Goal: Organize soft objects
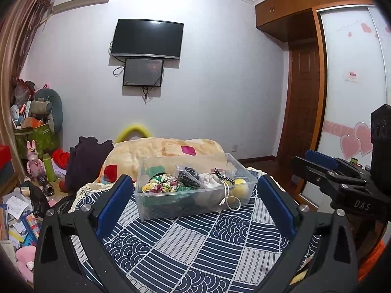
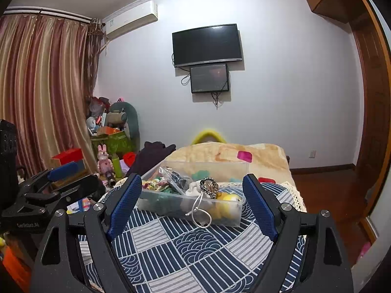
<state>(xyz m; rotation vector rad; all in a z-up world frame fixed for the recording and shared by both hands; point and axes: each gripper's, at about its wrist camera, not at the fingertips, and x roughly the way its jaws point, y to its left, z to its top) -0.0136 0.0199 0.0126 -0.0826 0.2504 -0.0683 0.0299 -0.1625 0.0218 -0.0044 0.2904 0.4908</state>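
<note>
A clear plastic bin (image 1: pixel 156 207) stands on a round table with a blue-and-white patterned cloth (image 1: pixel 185 249). It holds colourful socks (image 1: pixel 161 183), a dark item in a clear bag (image 1: pixel 188 174), a white soft item (image 1: pixel 211 179), a yellow plush (image 1: pixel 240 186), and a beaded bracelet with a silver cord (image 1: pixel 226 190). My left gripper (image 1: pixel 195 183) is open and empty, in front of the bin. My right gripper (image 2: pixel 193 183) is open and empty, also facing the bin (image 2: pixel 227 219). The right gripper also shows at the right edge of the left wrist view (image 1: pixel 325 166).
A folded beige blanket (image 1: pixel 166 151) and dark clothing (image 1: pixel 85 163) lie behind the table. Cluttered toys, boxes and papers (image 1: pixel 36 161) fill the floor at the left. A wardrobe (image 1: pixel 352 97) and a door stand at the right.
</note>
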